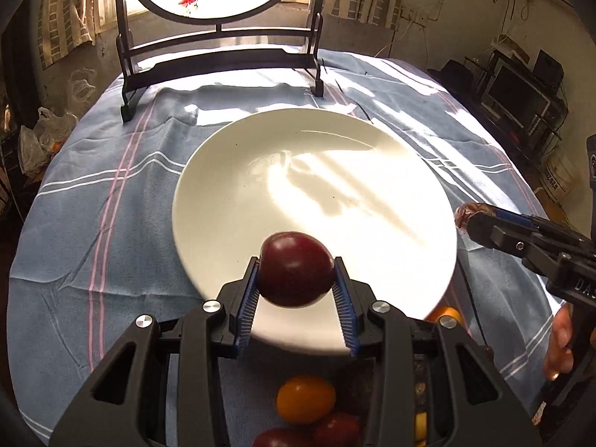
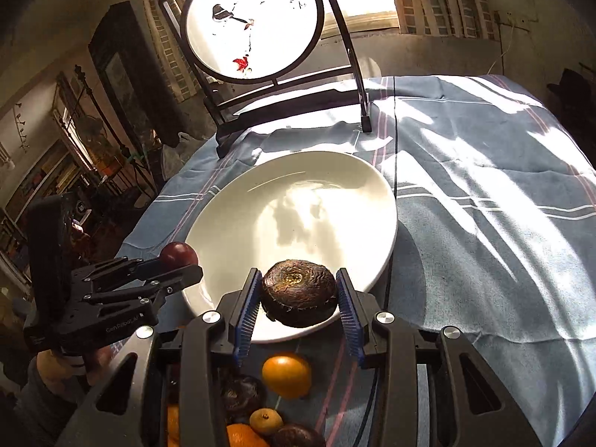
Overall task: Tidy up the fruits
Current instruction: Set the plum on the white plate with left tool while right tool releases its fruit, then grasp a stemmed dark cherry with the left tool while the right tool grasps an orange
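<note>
My left gripper (image 1: 297, 272) is shut on a smooth dark red plum (image 1: 296, 268) and holds it over the near rim of the white plate (image 1: 238, 171). My right gripper (image 2: 298, 296) is shut on a wrinkled dark brown fruit (image 2: 298, 292) over the plate's (image 2: 335, 193) near rim. The left gripper (image 2: 178, 266) with its plum (image 2: 178, 254) shows at the left in the right wrist view. The right gripper (image 1: 469, 223) with its wrinkled fruit (image 1: 463, 214) shows at the right in the left wrist view. Loose fruits lie on the cloth below both grippers: an orange one (image 1: 305, 398), an orange one (image 2: 286, 375).
A blue striped tablecloth (image 2: 484, 223) covers the table. A dark wooden stand with a round painted screen (image 1: 219, 48) stands behind the plate. More dark and orange fruits (image 2: 260, 421) lie at the near edge. A person's hand (image 1: 558, 342) holds the right gripper.
</note>
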Tool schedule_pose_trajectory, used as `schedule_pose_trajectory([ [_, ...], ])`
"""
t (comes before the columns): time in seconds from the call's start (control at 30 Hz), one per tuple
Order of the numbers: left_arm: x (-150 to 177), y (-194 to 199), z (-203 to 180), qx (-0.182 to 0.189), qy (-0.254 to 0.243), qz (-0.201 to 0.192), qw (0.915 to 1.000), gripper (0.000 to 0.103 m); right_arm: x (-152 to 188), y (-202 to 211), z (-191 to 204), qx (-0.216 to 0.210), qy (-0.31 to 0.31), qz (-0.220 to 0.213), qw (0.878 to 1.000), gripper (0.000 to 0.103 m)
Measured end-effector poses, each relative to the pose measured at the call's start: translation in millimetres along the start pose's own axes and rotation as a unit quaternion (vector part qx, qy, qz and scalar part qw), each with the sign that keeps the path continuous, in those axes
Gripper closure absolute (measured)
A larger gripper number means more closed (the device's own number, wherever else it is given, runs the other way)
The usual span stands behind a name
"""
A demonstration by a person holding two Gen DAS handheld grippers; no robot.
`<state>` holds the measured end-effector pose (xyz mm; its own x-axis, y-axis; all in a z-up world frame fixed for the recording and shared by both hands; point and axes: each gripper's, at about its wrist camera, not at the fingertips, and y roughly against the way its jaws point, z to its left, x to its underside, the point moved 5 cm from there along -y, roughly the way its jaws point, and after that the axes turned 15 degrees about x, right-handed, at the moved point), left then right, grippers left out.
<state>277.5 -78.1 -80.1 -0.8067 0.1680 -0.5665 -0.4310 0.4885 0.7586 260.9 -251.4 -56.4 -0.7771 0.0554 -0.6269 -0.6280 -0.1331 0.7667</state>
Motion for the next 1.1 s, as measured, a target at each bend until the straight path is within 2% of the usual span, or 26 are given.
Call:
schedule_pose_trajectory([
  [0.07,-10,-20,9,0.001,0.015,0.021,0.9997,0.065,-11,-16,1,0.001,-0.007,0.004,1.0,0.061],
  [0.13,-20,-25,17,-0.007,0.025,0.015,0.9996,0.059,-18,-20,1,0.016,-0.014,-0.01,1.0,0.047],
  [0.17,-22,-20,21,-0.007,0.032,0.006,0.9994,0.053,-20,-16,-1,0.017,-0.022,-0.022,0.999,0.042],
  [0.23,-22,-1,22,-0.003,0.039,-0.019,0.999,0.049,-17,-2,-4,0.014,-0.025,-0.04,0.999,0.042],
  [0.3,-14,22,17,-0.006,0.025,-0.042,0.9988,0.046,-7,14,-6,0.026,-0.015,-0.053,0.998,0.042],
  [0.37,1,46,6,-0.017,-0.002,-0.058,0.9981,0.045,10,31,-8,0.042,-0.003,-0.064,0.997,0.042],
  [0.5,51,82,-17,-0.019,-0.054,-0.068,0.9961,0.045,52,59,-13,0.04,0.003,-0.071,0.997,0.042],
  [0.63,113,98,-35,-0.012,-0.094,-0.051,0.9942,0.045,96,83,-18,0.044,0.006,-0.075,0.996,0.041],
  [0.77,164,101,-44,0.009,-0.105,-0.029,0.994,0.045,131,100,-22,0.045,-0.001,-0.078,0.996,0.041],
  [0.9,189,93,-44,0.009,-0.102,-0.018,0.9946,0.045,158,111,-22,0.046,-0.002,-0.074,0.996,0.041],
  [0.93,193,90,-44,0.009,-0.099,-0.015,0.9949,0.049,164,113,-21,0.047,0.001,-0.072,0.996,0.041],
  [0.97,195,86,-44,0.015,-0.097,-0.01,0.9951,0.059,168,115,-20,0.05,0.003,-0.071,0.996,0.041],
  [1.1,196,82,-50,0.02,-0.101,-0.018,0.9946,0.065,180,125,-19,0.062,0.013,-0.078,0.995,0.041],
])
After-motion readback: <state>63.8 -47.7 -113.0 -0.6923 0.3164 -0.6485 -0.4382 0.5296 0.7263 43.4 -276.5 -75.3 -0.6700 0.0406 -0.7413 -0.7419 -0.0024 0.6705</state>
